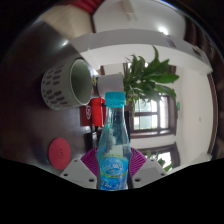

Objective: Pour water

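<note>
My gripper (116,165) is clamped on one water bottle (114,145), both pink pads (92,160) pressing its sides at lower centre; its teal cap is on and I cannot tell its fill. One white mug (68,82) sits upper left, mouth toward me, contents unseen. One red can (97,110), one red disc (59,152), one plant (146,75) behind. Open room lies right.

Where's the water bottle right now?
In the gripper view, the water bottle stands upright between the jaws' purple pads, held at its lower part. Beyond it are a red can and a potted plant, with a white mug tilted up to the left.
</note>
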Tool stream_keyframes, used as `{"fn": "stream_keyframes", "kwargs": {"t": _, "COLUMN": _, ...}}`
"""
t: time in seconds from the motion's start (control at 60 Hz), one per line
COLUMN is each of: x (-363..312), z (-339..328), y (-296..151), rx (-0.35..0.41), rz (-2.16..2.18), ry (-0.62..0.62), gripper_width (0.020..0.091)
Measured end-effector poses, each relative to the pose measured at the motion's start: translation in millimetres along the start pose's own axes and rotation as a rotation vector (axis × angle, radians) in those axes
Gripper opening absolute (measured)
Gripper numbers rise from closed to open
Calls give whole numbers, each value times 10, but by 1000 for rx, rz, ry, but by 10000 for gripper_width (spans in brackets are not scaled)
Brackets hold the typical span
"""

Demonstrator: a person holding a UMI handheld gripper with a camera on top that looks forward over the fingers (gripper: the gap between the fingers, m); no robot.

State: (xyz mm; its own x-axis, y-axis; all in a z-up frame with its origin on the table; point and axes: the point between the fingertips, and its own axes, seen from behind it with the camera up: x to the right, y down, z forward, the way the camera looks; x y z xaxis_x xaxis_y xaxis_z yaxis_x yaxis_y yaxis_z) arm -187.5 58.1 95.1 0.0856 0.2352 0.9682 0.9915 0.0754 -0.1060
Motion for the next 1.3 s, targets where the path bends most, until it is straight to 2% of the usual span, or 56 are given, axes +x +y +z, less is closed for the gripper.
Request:
{"fn": "stream_keyframes", "kwargs": {"t": 0.283, "x": 362, "z": 225, "y": -197, "rx": 17, "rz": -393, "ry": 95, "gripper_width": 356}}
{"fn": "stream_keyframes", "kwargs": {"t": 0.467, "x": 436, "z": 260, "y": -439, "rx": 56, "rz": -631, "ry": 166, "gripper_width": 352}}
{"fn": "stream_keyframes", "kwargs": {"t": 0.75, "x": 386, "z": 246, "y": -525, "rx": 73, "rz": -603, "ry": 163, "gripper_width": 352}}
{"fn": "stream_keyframes", "kwargs": {"t": 0.833, "x": 377, "z": 223, "y": -466, "rx": 75, "rz": -383, "ry": 115, "gripper_width": 354}}
{"fn": "stream_keyframes", "kwargs": {"t": 0.867, "x": 335, "z": 190, "y": -396, "rx": 53, "rz": -241, "ry": 88, "gripper_width": 353}}
{"fn": "stream_keyframes", "kwargs": {"t": 0.933, "x": 263, "z": 184, "y": -343, "rx": 62, "rz": 73, "ry": -25, "gripper_width": 353}}
{"fn": "stream_keyframes", "kwargs": {"t": 0.95, "x": 248, "z": 184, "y": -345, "rx": 65, "rz": 158, "ry": -47, "gripper_width": 380}}
{"fn": "stream_keyframes", "kwargs": {"t": 0.983, "x": 201, "z": 172, "y": -361, "rx": 77, "rz": 322, "ry": -108, "gripper_width": 385}}
{"fn": "stream_keyframes", "kwargs": {"t": 1.017, "x": 60, "z": 139, "y": -421, "rx": 63, "rz": 492, "ry": -134, "gripper_width": 382}}
{"fn": "stream_keyframes", "kwargs": {"t": 1.117, "x": 51, "z": 130, "y": -394, "rx": 107, "rz": 898, "ry": -298, "gripper_width": 379}}
{"fn": "stream_keyframes", "kwargs": {"t": 1.15, "x": -61, "z": 45, "y": -507, "rx": 94, "rz": 989, "ry": -278, "gripper_width": 381}}
{"fn": "stream_keyframes", "kwargs": {"t": 1.217, "x": -33, "z": 169, "y": -275, "rx": 128, "rz": 1132, "ry": -305, "gripper_width": 380}}
{"fn": "stream_keyframes", "kwargs": {"t": 1.283, "x": -61, "z": 196, "y": -191, "rx": 143, "rz": 1256, "ry": -313, "gripper_width": 379}}
{"fn": "stream_keyframes", "kwargs": {"t": 1.3, "x": -85, "z": 177, "y": -285, "rx": 131, "rz": 1277, "ry": -301, "gripper_width": 380}}
